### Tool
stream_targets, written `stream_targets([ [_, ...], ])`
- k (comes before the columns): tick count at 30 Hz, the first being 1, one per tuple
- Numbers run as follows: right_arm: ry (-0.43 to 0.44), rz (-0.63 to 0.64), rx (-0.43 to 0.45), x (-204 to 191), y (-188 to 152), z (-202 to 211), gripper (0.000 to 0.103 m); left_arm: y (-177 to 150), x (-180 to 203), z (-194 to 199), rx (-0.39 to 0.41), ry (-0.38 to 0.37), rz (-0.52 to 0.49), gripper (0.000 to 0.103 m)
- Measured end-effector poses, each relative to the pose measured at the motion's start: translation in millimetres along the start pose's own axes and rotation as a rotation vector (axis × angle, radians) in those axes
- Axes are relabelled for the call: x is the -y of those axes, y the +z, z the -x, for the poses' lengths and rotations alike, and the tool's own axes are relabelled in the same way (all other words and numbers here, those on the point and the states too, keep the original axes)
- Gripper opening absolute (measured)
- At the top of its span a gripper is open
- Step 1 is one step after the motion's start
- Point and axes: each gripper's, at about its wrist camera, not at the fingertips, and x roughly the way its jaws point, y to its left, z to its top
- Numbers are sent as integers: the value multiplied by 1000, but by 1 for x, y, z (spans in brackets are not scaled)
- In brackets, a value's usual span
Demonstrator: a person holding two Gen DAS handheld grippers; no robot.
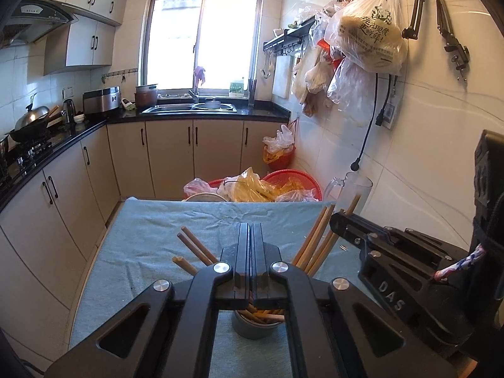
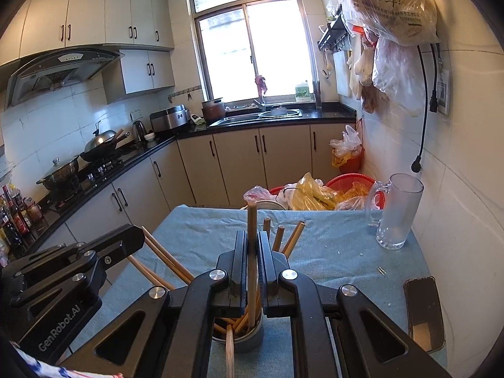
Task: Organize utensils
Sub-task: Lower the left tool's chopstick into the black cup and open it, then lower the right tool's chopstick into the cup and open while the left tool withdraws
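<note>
Two grippers over a cup of chopsticks on a blue-clothed table

The metal cup (image 2: 237, 335) stands on the blue cloth (image 2: 330, 252), wooden chopsticks (image 1: 316, 242) fanning out of it to both sides. The right gripper (image 2: 252, 252) hangs directly above the cup, its jaws pinching one upright chopstick (image 2: 251, 239) whose lower end reaches down into the cup. The left gripper (image 1: 250, 245) is also above the cup — jaws pressed together, nothing seen between them. Beyond the cup, toward the wall, stands a glass mug (image 2: 398, 212); a phone (image 2: 423, 312) lies nearer, by the table edge.
</note>
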Motion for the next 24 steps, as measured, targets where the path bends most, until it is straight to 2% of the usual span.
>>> stream_targets([
  [3,12,-11,13,2,0,8,8,-1,-5,-2,-8,-3,16,0],
  [5,37,-25,24,5,-2,19,22,-1,-10,-4,-16,-10,33,0],
  [6,49,-29,28,6,-4,23,38,-2,-13,-5,-21,-15,45,0],
  [7,61,-34,37,7,-8,30,50,-2,-15,-5,-25,-21,54,0],
  [8,71,-35,47,8,-12,36,52,-2,-17,-6,-28,-28,62,0],
  [11,96,-4,41,6,-28,48,52,-3,-21,-4,-30,-46,80,0],
  [14,84,30,25,0,-45,50,52,-4,-21,2,-26,-59,87,0],
  [19,73,4,-57,3,-65,24,51,-10,-27,18,-8,-87,113,2],
  [20,70,-5,-67,5,-66,20,45,-13,-30,20,-5,-89,122,5],
  [22,71,-18,-98,9,-66,9,9,-18,-39,25,-1,-79,147,28],
  [24,82,-42,-121,14,-65,2,9,-24,-48,25,5,-68,170,39],
])
